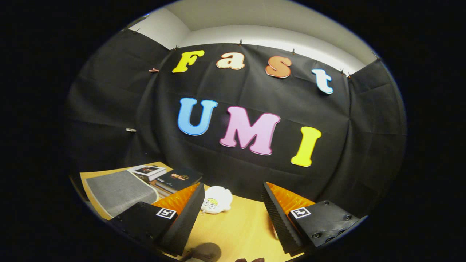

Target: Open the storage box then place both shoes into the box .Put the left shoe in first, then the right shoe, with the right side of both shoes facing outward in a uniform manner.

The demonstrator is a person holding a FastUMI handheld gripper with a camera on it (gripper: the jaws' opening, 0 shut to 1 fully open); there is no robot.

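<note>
Claw fingers stand wide apart with nothing between them; only bare table shows in the gap. The camera is pitched up toward the booth wall, so little of the work surface is in sight.

Landmark: the white plush toy, lying on the table just ahead of the left finger.
- Books: a small stack, beside the toy on its left and slightly farther back.
- Grey box: left of the toy, beyond the left finger and touching or nearly touching the books. It may be the storage box, but this cannot be confirmed; its top surface appears flat and closed.
- Shoes: position cannot be given from this frame.
- A dark rounded shape sits nearer than the toy, low between the fingers; its identity cannot be told.

Step in hand, by judgement: the opening stage, before any contact. No lid is lifted and no shoe is placed.

Next move calls for:
1. Pitching the claw down to bring the table into sight.
2. Swinging left of the toy toward the grey box.
3. Keeping the fingers apart until a lid edge lies between them.
</note>
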